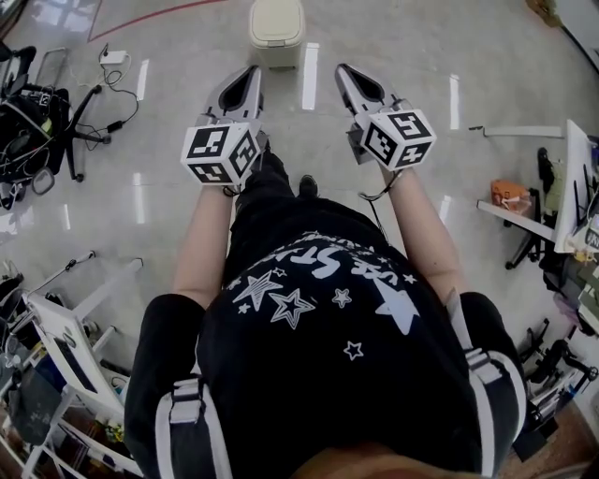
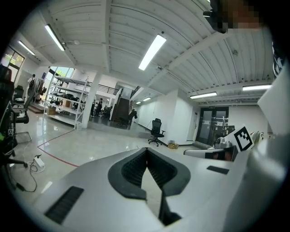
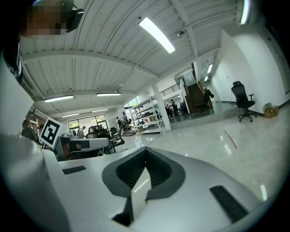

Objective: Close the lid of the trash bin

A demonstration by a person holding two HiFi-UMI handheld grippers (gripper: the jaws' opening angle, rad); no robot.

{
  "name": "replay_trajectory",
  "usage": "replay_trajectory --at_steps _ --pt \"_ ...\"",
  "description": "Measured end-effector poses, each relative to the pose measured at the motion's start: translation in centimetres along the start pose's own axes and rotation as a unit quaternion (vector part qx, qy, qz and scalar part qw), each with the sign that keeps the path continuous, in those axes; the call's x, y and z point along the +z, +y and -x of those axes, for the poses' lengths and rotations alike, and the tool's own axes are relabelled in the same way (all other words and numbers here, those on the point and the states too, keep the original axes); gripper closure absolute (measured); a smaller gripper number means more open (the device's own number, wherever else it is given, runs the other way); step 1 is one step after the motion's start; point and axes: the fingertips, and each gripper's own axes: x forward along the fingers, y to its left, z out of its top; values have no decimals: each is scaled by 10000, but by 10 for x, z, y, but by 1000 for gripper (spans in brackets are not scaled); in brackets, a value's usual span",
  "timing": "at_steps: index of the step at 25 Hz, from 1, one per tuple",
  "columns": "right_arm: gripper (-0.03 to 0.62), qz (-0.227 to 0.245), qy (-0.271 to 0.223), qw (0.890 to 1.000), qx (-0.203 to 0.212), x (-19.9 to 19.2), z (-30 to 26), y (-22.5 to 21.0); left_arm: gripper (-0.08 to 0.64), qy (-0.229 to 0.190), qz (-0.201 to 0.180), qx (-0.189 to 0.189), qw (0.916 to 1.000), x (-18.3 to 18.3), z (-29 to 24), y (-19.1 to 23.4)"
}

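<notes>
**Both grippers level and empty, bin ahead on the floor**

In the head view the bin (image 1: 276, 30) stands on the glossy floor (image 1: 168, 94) ahead of the person, well beyond the gripper tips and on the line between them. It is cream-coloured, and its lid (image 1: 276, 19) appears to lie flat on top.

The left gripper (image 1: 251, 73) and the right gripper (image 1: 344, 71) are held side by side, apart from each other, both pointing forward toward the bin. Neither touches it.

In the left gripper view the jaws of the left gripper (image 2: 147, 152) meet at the tip with nothing between them; an office chair (image 2: 156, 131) stands far off across the floor. In the right gripper view the jaws of the right gripper (image 3: 145, 151) are likewise together and hold nothing; shelving (image 3: 149, 115) shows in the distance.
</notes>
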Motion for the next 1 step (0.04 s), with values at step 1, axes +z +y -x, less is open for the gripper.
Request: replay_trajectory --at_steps 1 --pt "586 -3 0 10000 1 0 2 0 548 2 9 -1 10000 0 1 -2"
